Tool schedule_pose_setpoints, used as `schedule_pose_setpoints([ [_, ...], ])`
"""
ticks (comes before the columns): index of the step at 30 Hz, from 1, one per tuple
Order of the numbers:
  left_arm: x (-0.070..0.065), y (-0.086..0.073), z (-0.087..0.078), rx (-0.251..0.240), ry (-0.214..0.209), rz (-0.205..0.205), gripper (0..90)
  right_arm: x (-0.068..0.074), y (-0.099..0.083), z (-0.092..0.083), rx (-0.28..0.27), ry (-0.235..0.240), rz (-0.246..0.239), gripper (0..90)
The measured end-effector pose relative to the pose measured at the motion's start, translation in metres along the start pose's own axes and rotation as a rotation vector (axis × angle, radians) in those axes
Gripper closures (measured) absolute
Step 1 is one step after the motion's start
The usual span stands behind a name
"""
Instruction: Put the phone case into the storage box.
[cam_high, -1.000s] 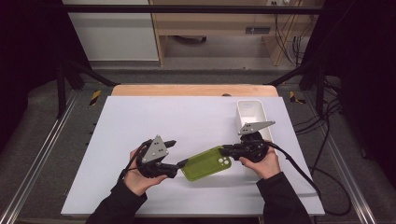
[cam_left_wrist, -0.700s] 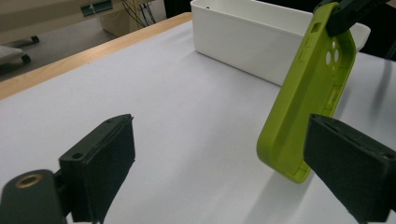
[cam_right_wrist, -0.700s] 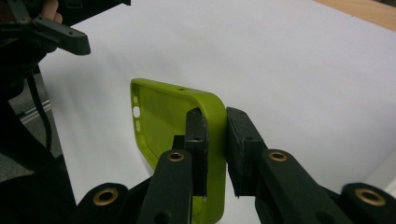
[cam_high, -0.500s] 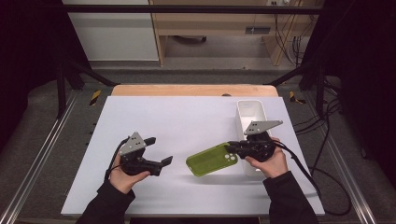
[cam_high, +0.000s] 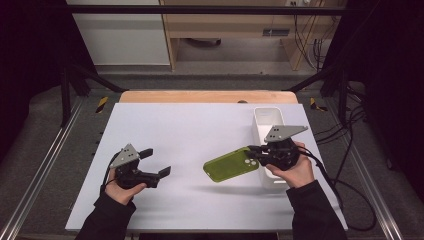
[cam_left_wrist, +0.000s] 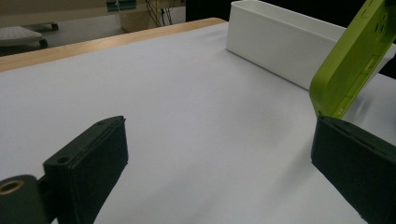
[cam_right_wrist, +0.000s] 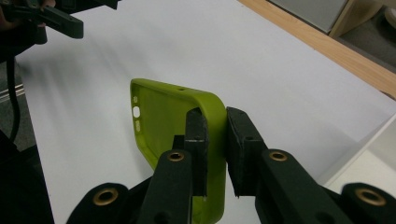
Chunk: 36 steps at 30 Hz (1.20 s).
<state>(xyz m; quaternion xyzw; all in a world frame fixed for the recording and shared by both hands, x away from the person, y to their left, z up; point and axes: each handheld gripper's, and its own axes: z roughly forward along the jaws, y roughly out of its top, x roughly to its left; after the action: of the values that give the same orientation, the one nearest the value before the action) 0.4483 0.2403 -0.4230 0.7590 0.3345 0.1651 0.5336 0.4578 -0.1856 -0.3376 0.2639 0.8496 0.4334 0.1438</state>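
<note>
A lime-green phone case (cam_high: 231, 164) hangs just above the white table, held by its right end. My right gripper (cam_high: 254, 152) is shut on the case's rim (cam_right_wrist: 215, 122), one jaw inside the shell and one outside. The case's far corner (cam_left_wrist: 350, 65) shows at the right of the left gripper view. My left gripper (cam_high: 156, 162) is open with nothing between its fingers (cam_left_wrist: 91, 161), low over the table's left part, well apart from the case. It also appears at the top left of the right gripper view (cam_right_wrist: 56, 18).
A white rectangular bin (cam_high: 261, 120) stands on the table's right side, right behind the right hand. A wooden strip (cam_high: 200, 96) runs along the table's far edge. Cables trail off the right edge.
The left gripper let go of the case and drew back to the left, open. The right gripper has carried the case a little to the right and up, toward the bin.
</note>
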Motion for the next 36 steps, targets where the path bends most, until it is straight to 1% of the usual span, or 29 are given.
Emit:
schedule_pose_setpoints([
  [5,0.003,-0.007,-0.002,-0.006,0.001,0.005,3.3,-0.001,0.004,-0.007,-0.012,-0.013,-0.016,80.2],
  [9,0.005,-0.008,-0.004,-0.014,-0.001,0.003,3.2,-0.001,0.009,-0.011,-0.012,-0.031,-0.043,80.2],
  [11,0.006,-0.010,-0.005,-0.015,0.003,0.002,3.2,0.000,0.012,-0.012,-0.010,-0.043,-0.058,80.2],
  [17,0.010,-0.013,-0.008,-0.015,0.015,-0.003,3.3,-0.002,0.020,-0.017,-0.010,-0.065,-0.081,80.2],
  [20,0.013,-0.014,-0.011,-0.017,0.023,-0.006,3.3,-0.002,0.024,-0.019,-0.001,-0.079,-0.097,80.2],
  [24,0.017,-0.016,-0.013,-0.018,0.036,-0.019,3.3,-0.002,0.029,-0.021,0.010,-0.103,-0.122,80.2],
  [29,0.019,-0.018,-0.014,-0.019,0.047,-0.019,3.3,-0.003,0.038,-0.024,0.017,-0.126,-0.158,80.2],
  [36,0.021,-0.020,-0.015,-0.016,0.053,-0.019,3.3,-0.004,0.048,-0.028,0.029,-0.157,-0.200,80.2],
])
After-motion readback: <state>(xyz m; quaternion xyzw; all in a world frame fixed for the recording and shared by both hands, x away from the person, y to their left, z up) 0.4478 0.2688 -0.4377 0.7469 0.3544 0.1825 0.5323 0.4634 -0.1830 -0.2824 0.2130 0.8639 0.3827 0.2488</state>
